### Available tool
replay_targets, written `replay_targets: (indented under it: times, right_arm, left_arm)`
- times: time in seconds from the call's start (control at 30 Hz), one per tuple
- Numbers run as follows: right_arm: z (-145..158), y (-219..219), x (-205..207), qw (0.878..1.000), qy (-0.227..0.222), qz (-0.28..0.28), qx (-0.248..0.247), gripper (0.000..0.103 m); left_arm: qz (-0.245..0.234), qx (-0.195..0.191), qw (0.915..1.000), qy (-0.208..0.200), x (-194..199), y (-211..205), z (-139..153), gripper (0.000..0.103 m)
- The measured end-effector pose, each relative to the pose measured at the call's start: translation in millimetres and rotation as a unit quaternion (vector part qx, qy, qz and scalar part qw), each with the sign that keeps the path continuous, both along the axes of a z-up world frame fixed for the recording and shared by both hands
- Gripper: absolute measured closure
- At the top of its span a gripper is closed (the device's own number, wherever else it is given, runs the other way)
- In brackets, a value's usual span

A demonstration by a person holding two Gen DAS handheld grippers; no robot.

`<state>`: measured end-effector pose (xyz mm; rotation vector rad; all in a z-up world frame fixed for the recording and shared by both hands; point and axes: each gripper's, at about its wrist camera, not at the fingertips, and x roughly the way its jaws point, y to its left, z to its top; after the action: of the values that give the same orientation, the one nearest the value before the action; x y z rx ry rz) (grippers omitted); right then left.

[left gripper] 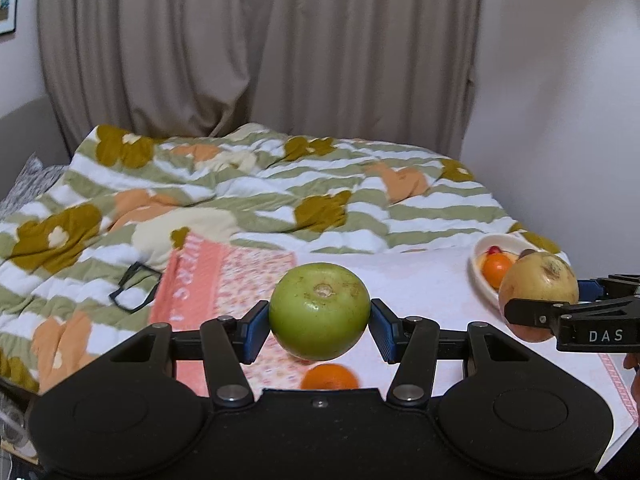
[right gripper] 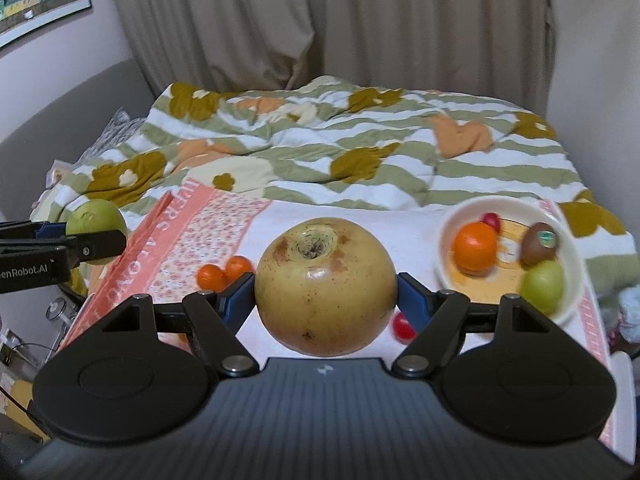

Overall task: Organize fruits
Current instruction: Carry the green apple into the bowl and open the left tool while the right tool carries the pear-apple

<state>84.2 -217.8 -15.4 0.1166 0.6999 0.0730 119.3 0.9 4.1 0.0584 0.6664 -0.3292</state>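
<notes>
My left gripper is shut on a green apple and holds it above the table; it shows at the left edge of the right wrist view. My right gripper is shut on a yellow apple, also lifted; it shows at the right in the left wrist view. A white bowl at the right holds an orange, a kiwi, a small green fruit and a red one. Two small oranges and a red cherry lie on the cloth.
The table is covered by a white and pink flowered cloth. Behind it lies a bed with a striped flowered quilt. Black glasses lie on the quilt at the left. Curtains hang at the back.
</notes>
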Motion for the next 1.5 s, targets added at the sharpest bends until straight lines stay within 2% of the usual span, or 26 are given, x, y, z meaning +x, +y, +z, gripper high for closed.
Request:
replay_targets:
  times: [0.37, 0.77, 1.1, 1.5]
  right_arm:
    - [1.3, -106.9, -21.5, 1.0, 0.002, -0.001, -0.012, 0.013]
    - [-14.4, -208.9, 2.4, 1.0, 0.011, 0.017, -0.024, 0.013]
    - [-39.3, -241.9, 27.5, 1.0, 0.025, -0.008, -0.016, 0.013]
    - [-57.6, -257.5, 42.9, 0.998, 0.04, -0.047, -0.005, 0.013]
  left_arm:
    - [-0.001, -0.015, 0.9999, -0.005, -10.0, -101.2, 4.8, 0.046]
    - [-0.023, -0.014, 0.9995, 0.014, 4.2, -214.5, -18.1, 0.046]
    - [-0.074, 0.013, 0.9955, 0.058, 40.5, -273.4, -60.5, 0.046]
    - [-0.117, 0.043, 0.9865, 0.106, 68.7, -300.6, -102.9, 0.045]
